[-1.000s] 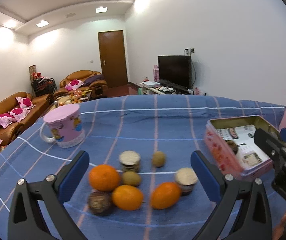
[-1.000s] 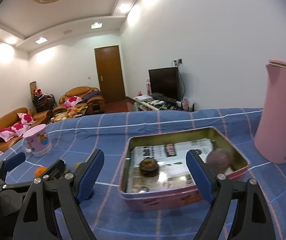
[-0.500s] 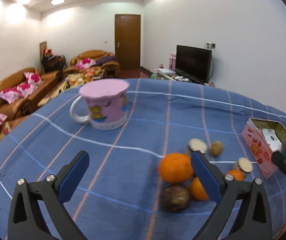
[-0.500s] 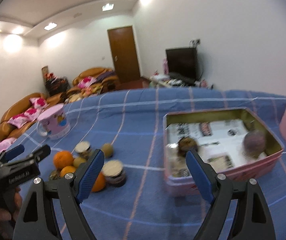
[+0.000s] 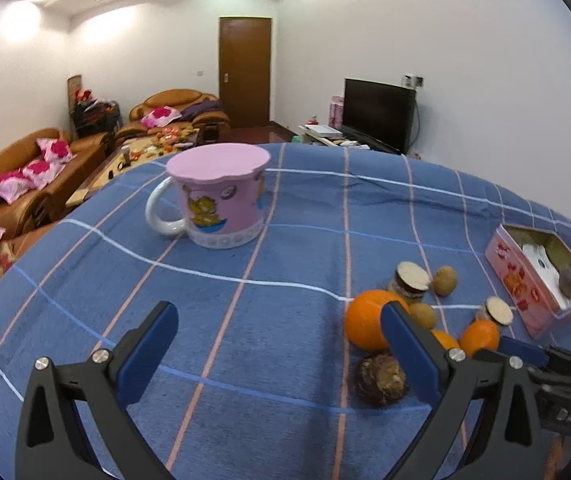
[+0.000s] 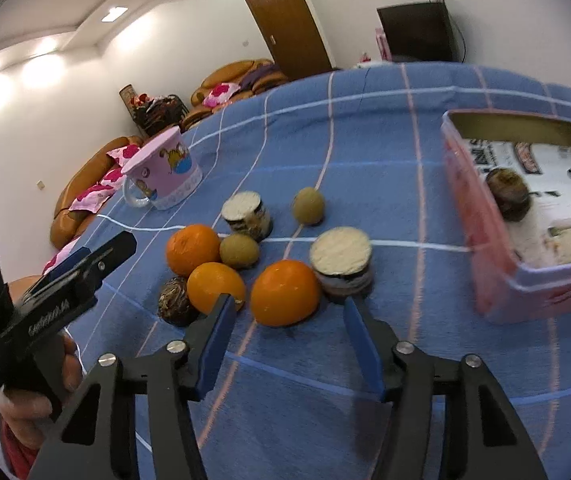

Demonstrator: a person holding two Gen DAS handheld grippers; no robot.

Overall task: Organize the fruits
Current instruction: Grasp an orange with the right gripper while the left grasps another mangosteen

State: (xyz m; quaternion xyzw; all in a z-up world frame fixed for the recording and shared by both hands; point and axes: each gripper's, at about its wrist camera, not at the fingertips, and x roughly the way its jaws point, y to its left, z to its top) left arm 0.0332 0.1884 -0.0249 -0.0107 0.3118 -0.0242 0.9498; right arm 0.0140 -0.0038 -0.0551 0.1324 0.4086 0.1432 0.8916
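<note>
At twelve o'clock of our closing, still empty right gripper (image 6: 285, 336), the round, smooth orange (image 6: 285, 293) seems firm; we'd clasp its middle.

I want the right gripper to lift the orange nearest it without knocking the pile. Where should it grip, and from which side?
Grip the nearest orange across its widest middle, coming from the near side, where the cloth is bare. The right gripper, jaws closing, already lines up with it. Mind the cut chunk touching its right and the second orange close on the left.
</note>
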